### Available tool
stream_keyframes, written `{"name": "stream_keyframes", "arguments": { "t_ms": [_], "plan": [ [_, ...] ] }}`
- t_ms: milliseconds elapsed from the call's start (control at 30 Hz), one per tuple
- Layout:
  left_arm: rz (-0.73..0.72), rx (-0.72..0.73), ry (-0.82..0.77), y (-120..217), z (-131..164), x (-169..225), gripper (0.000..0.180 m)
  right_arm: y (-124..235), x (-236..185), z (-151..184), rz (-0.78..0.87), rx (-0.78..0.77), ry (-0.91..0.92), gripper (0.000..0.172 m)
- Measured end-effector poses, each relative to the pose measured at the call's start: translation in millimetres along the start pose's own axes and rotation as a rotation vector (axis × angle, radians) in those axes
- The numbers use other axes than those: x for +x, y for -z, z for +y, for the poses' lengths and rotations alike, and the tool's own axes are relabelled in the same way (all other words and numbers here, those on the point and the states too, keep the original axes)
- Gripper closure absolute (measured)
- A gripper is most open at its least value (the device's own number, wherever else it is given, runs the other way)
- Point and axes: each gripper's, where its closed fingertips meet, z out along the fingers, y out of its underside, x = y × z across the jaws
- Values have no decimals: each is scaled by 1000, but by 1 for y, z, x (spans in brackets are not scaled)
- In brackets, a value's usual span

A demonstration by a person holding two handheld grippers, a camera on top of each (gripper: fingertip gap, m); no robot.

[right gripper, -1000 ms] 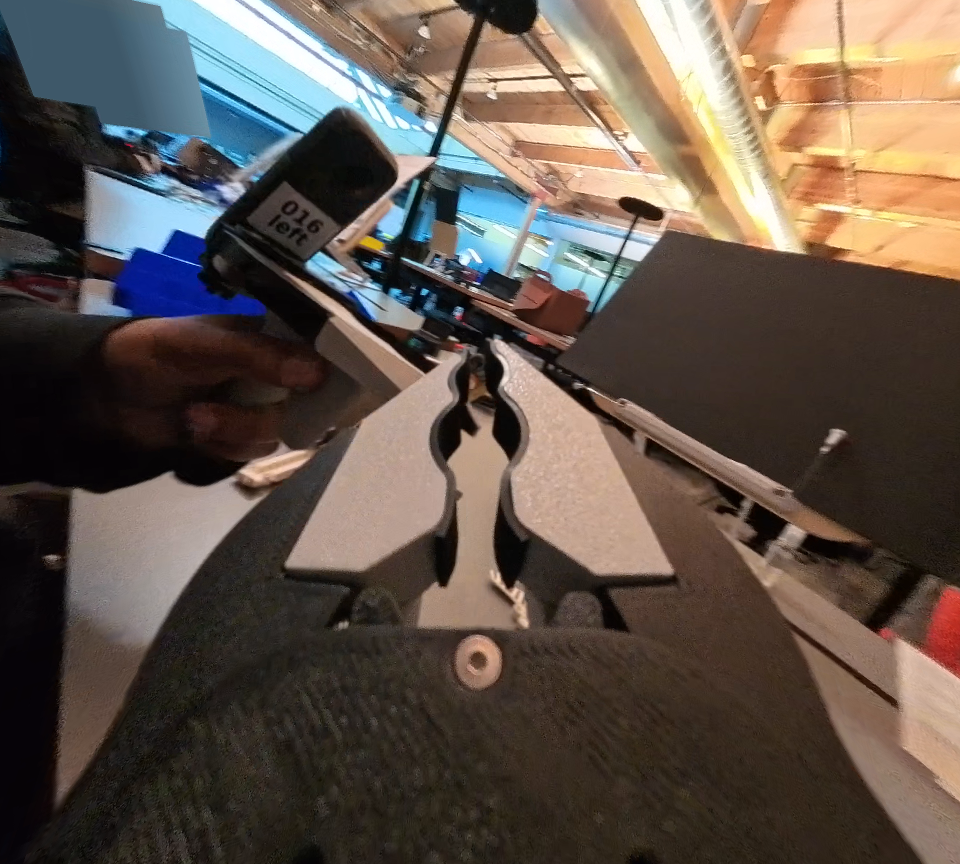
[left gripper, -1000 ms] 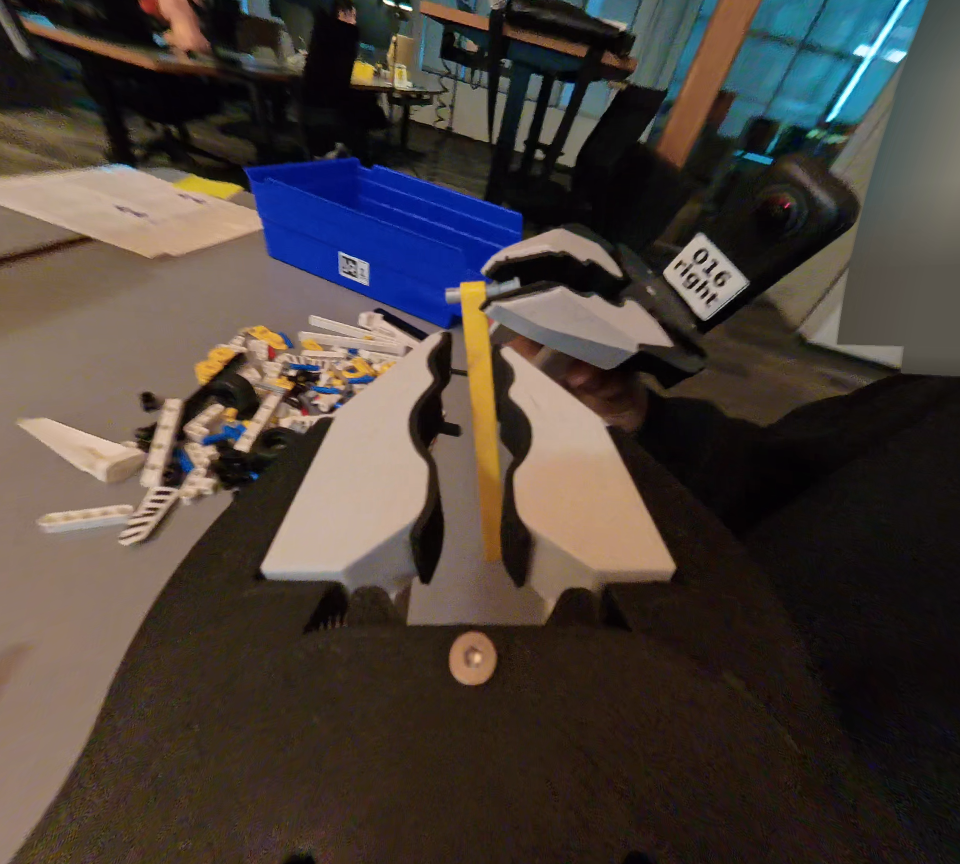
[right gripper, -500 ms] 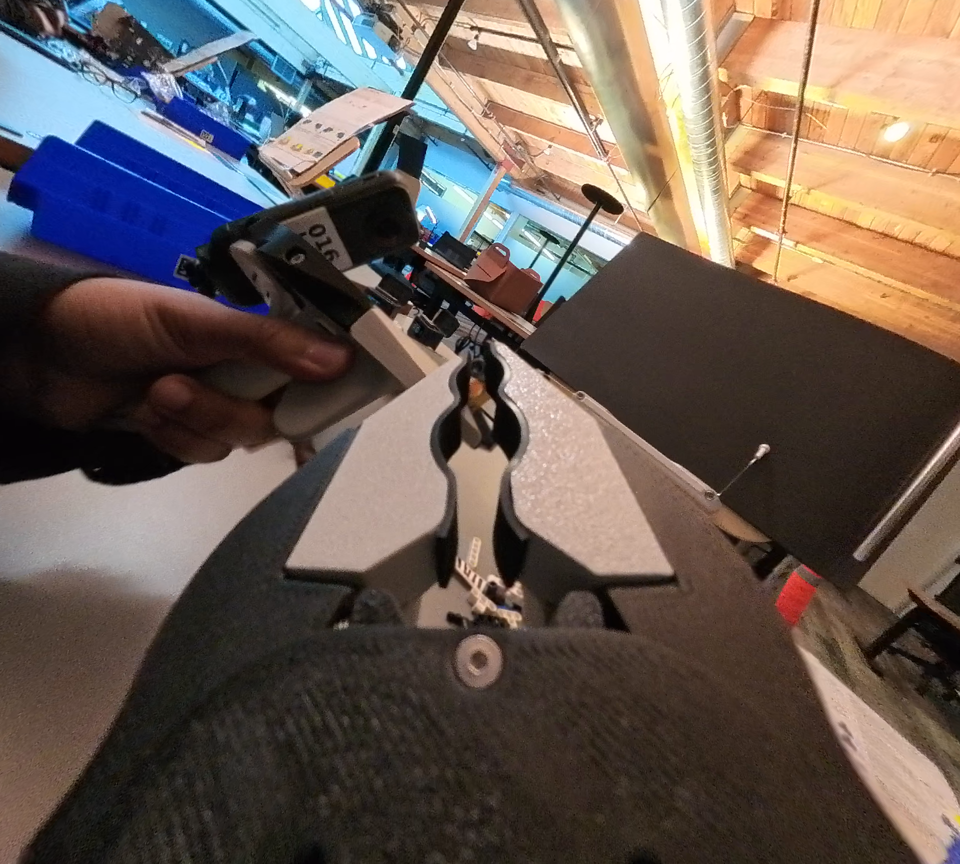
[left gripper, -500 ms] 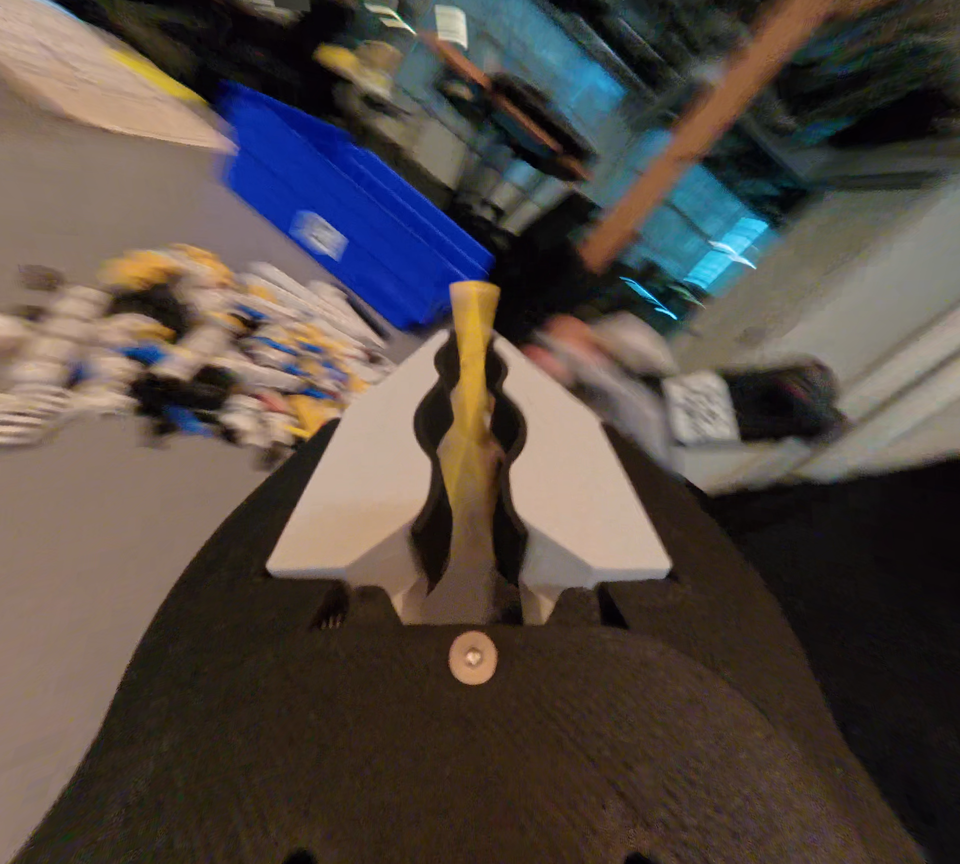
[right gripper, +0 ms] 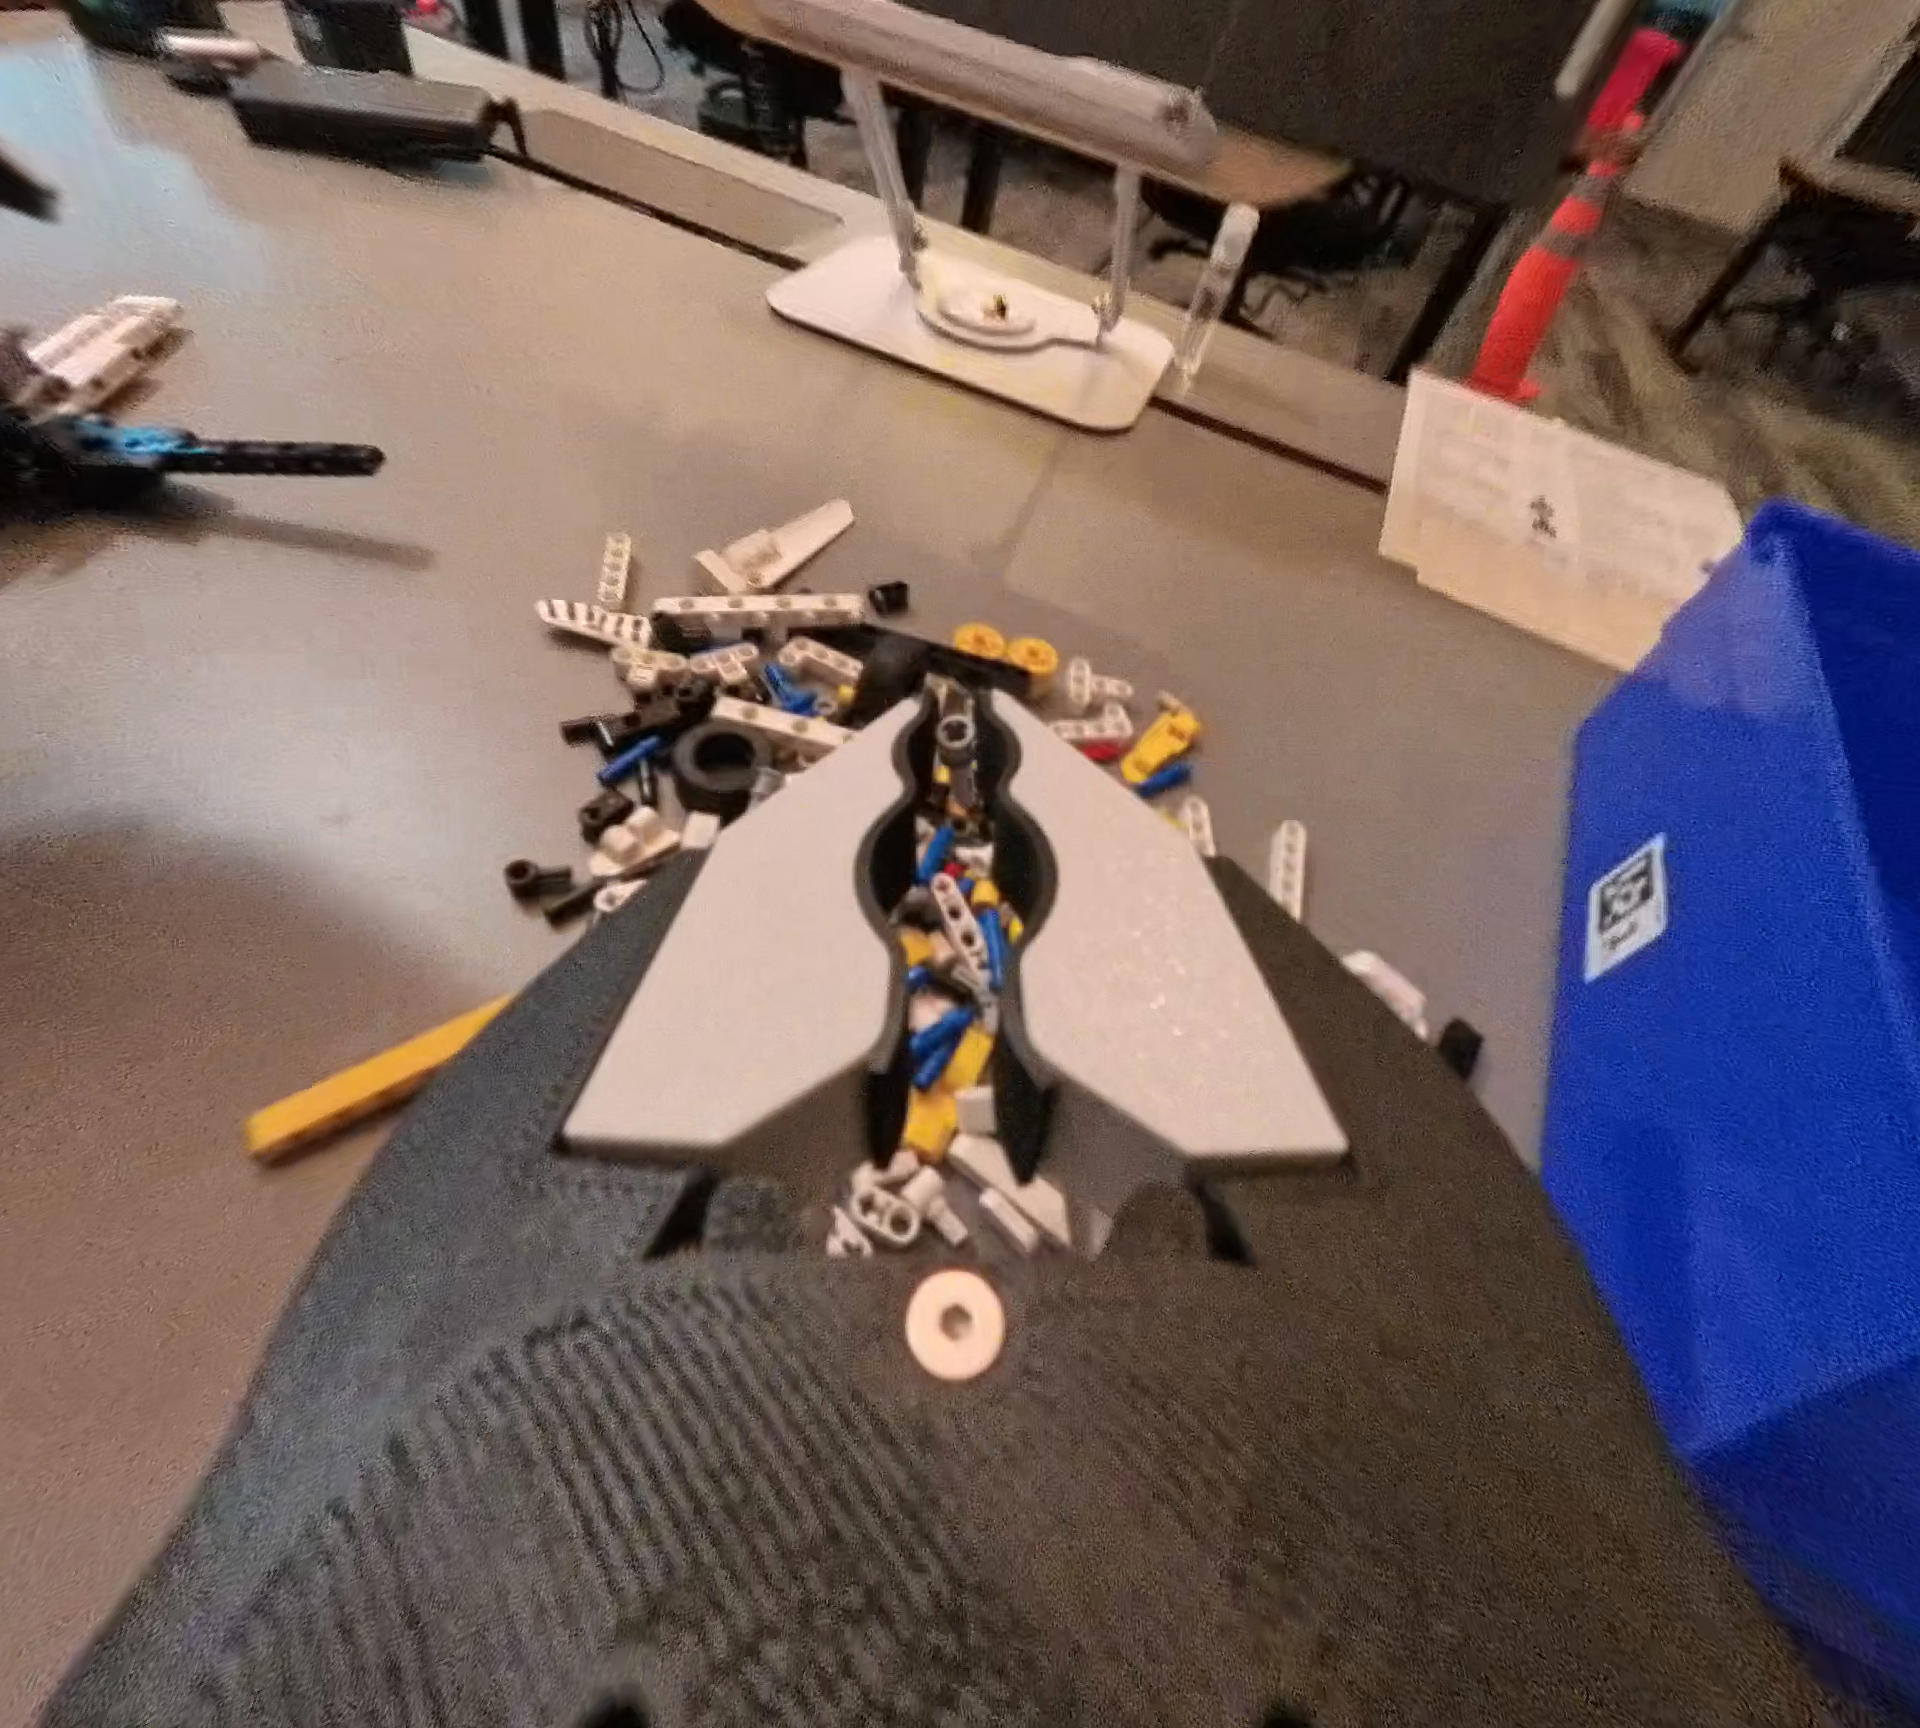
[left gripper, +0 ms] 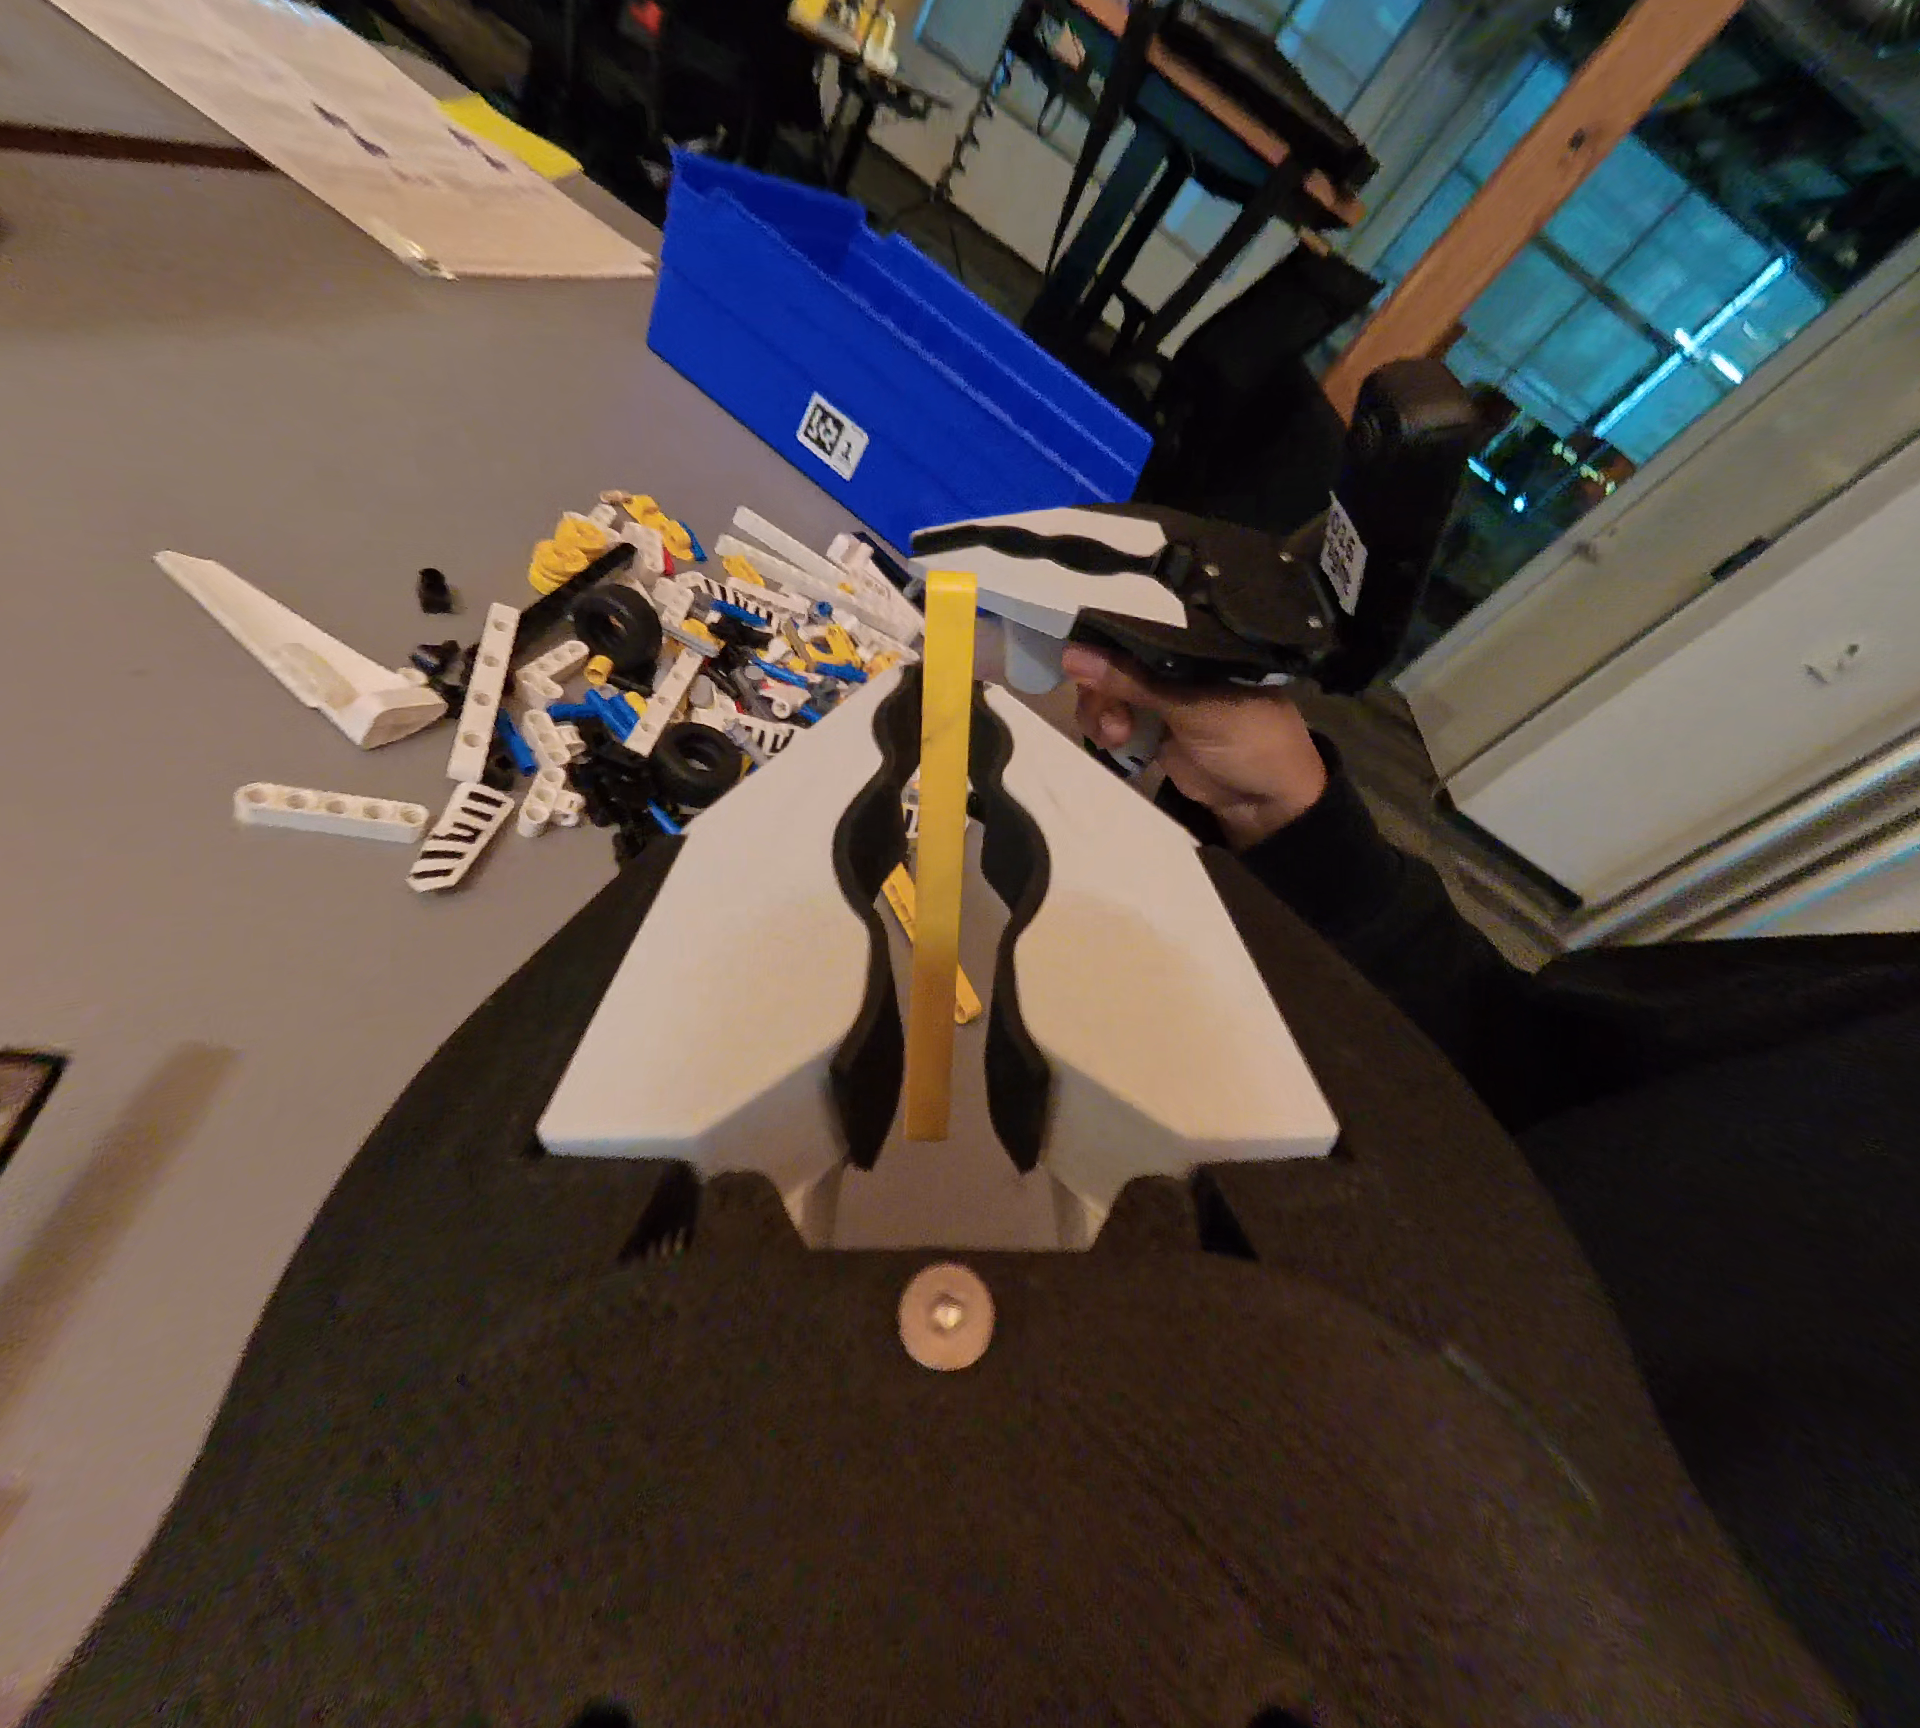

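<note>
My left gripper is shut on a long yellow beam. The beam stands upright along the jaws and sticks out past the tips. My right gripper hangs over a pile of small white, black, blue and yellow building pieces. Its jaws stand a little apart, and only pile pieces show through the gap. In the left wrist view the right gripper is in a person's hand, just behind the beam's top. The pile lies to the left there. A yellow beam end shows at lower left in the right wrist view.
A blue bin stands behind the pile and shows at the right edge of the right wrist view. White sheets, a white wing piece, a white stand, a black assembly and a paper card lie on the grey table. Left tips to right tips: about 15 centimeters.
My right gripper left the beam's top, where it held a grey pin, swung down from pointing upward to over the pile, and its jaws parted slightly. My left jaws closed tighter on the yellow beam.
</note>
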Motion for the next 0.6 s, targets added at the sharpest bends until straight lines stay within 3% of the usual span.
{"name": "stream_keyframes", "arguments": {
  "t_ms": [67,167,267,600],
  "plan": [
    [4,-60,-13,-16,5,1,173,-3,5,11,-28,-32,-59,164],
    [-15,-181,-29,-42,18,-5,173,-7,13,26,-22,-106,-94,143],
    [-53,-256,-39,-67,22,-19,174,-1,26,24,20,-73,-112,134],
    [-19,-388,18,-154,20,-35,172,30,54,3,35,82,-194,132]
  ]
}}
